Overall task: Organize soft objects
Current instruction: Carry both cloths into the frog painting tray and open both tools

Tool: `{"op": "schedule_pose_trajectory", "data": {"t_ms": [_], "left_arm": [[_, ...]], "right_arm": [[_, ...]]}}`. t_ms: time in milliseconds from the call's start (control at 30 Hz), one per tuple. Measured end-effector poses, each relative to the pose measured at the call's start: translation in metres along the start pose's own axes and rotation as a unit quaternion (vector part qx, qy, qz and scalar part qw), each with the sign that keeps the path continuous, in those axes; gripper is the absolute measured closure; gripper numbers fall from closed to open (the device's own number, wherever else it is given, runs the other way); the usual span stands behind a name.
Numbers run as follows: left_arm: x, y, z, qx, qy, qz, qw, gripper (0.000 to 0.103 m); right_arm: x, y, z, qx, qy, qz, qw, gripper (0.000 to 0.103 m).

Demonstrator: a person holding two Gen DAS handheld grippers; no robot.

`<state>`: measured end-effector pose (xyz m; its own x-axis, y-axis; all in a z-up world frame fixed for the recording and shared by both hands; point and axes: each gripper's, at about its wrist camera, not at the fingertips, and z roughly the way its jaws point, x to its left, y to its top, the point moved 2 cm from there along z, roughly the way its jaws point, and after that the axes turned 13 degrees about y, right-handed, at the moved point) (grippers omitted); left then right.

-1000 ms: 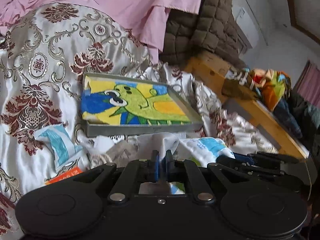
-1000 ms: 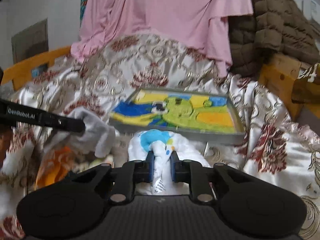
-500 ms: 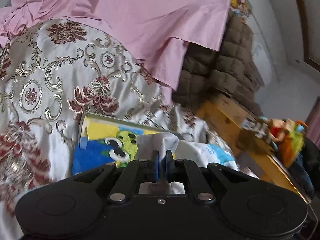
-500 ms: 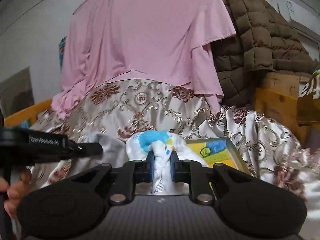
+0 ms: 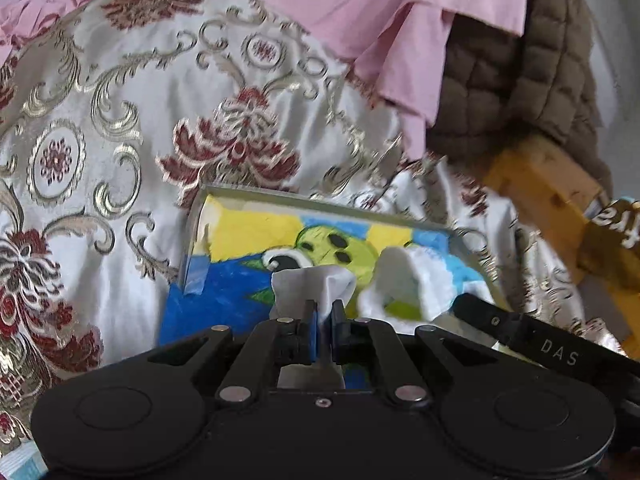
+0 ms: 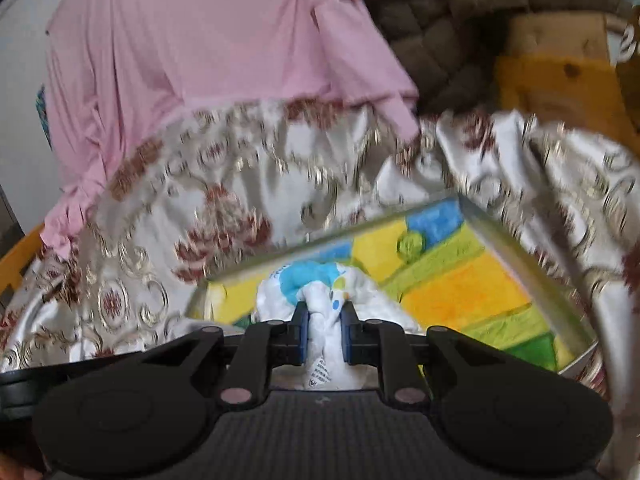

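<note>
1. Left wrist view: a white cloth [image 5: 316,280] is pinched tight in the left hand-held gripper [image 5: 324,320], right over the tray [image 5: 320,200] on the bed.
2. Right wrist view: a printed cloth [image 6: 320,292] is clamped in the right hand-held gripper [image 6: 324,332], the tray [image 6: 520,252] lying just ahead and below, so a drop looks close-ish.

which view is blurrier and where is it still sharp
Right wrist view is blurrier: the floral bedspread and tray rim smear with motion, while the right gripper and its pinched white cloth stay crisp. Left wrist view shows only slight softness, with fisheye bending at the edges.
</note>
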<state>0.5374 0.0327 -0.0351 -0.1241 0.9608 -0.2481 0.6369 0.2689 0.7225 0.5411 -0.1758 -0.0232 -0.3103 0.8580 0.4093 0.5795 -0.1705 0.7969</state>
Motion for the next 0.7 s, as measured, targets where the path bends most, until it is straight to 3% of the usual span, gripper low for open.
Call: {"op": "schedule_pose_trajectory", "data": {"t_ms": [100,267,367,433,500,700], "left_arm": [[0.0,-0.005,0.008,0.017,0.009,0.004,0.9998,0.096],[0.004,-0.01,0.012,0.028,0.032,0.011,0.999,0.085],[0.008,-0.012,0.01,0.031,0.045,0.002,0.9985,0.07],[0.013,-0.012,0.006,0.031,0.057,-0.009,0.9979,0.055],[0.017,-0.012,0.0,0.026,0.066,-0.021,0.9973,0.045],[0.022,-0.012,-0.029,0.003,0.084,-0.039,0.9957,0.026]], "right_arm": [[0.001,-0.007,0.01,0.028,-0.004,0.002,1.0,0.083],[0.005,-0.011,0.014,0.05,-0.011,0.001,0.999,0.07],[0.005,-0.01,0.013,0.052,-0.005,0.002,0.999,0.058],[0.005,-0.008,0.01,0.049,-0.006,-0.001,0.999,0.044],[0.006,-0.007,0.006,0.047,-0.01,-0.009,0.999,0.039],[0.019,0.003,-0.025,0.017,-0.009,-0.023,1.0,0.019]]}}
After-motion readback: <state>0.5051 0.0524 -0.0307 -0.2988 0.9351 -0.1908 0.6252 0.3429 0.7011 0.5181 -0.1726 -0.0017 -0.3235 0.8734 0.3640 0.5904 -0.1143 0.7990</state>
